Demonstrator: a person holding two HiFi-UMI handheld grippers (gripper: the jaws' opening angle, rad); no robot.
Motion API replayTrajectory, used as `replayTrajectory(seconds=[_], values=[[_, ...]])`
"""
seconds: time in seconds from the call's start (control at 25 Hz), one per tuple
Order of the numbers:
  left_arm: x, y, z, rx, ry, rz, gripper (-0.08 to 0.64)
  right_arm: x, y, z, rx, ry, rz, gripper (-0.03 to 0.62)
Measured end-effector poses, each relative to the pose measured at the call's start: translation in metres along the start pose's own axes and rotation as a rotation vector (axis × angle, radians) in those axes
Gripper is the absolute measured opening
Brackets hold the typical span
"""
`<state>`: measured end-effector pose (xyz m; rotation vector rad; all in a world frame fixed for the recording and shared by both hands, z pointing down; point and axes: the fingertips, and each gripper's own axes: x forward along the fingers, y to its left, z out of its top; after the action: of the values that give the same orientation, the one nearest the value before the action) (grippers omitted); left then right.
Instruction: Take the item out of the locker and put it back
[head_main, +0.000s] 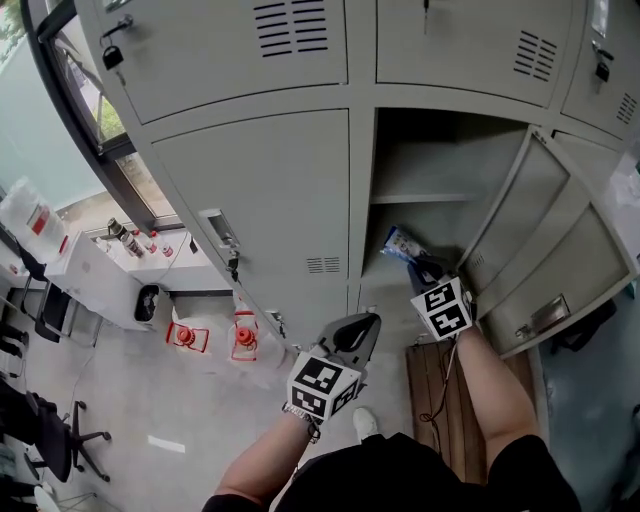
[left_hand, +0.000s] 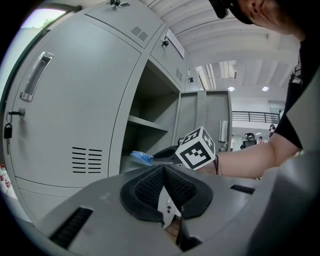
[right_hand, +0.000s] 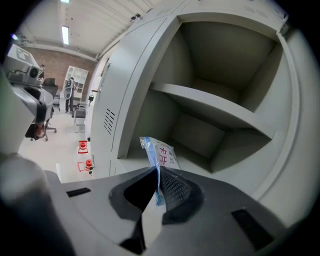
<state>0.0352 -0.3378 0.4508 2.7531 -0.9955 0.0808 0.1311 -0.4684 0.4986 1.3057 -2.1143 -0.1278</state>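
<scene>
The right claw (right_hand: 157, 175) is nearest. Its black ribbed pads (right_hand: 176, 187) are clamped on the lower edge of a flat, clear plastic packet with a blue seam and red print (right_hand: 161, 151), which stands upright above them. Just ahead of this claw is the mouth of the open grey steel locker (head_main: 420, 160), and the packet (head_main: 402, 243) hangs there, below the shelf (right_hand: 215, 112) that runs above and beyond the claw. I cannot tell whether it is going in or coming out.

The hold is only on a thin film edge, so the pinch should be firm and the travel straight and slow. The path should stay clear of the shelf above and of the open door (head_main: 550, 250) to the claw's right. If the packet is going back, it should rest on the compartment floor before the pads part.

The packet looks light, limp and crinkly, and likely to flop or slip. The left claw (left_hand: 163, 172) waits behind and to the left, with its jaws together on nothing.
</scene>
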Motion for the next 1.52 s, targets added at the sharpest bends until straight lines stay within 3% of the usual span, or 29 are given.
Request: replayTrajectory(seconds=[0.56,1.12,1.52], values=[[0.016,0.028,0.001,-0.012,0.015,0.035,0.015,0.053,-0.025,-0.017,-0.084,0.121,0.008,0.074],[0.018,0.039,-0.003,-0.029,0.02,0.06,0.015,0.073,-0.022,-0.026,-0.08,0.157,0.044,0.086],[0.016,0.038,-0.003,-0.029,0.016,0.063,0.015,0.073,-0.016,-0.028,-0.061,0.147,0.07,0.137]])
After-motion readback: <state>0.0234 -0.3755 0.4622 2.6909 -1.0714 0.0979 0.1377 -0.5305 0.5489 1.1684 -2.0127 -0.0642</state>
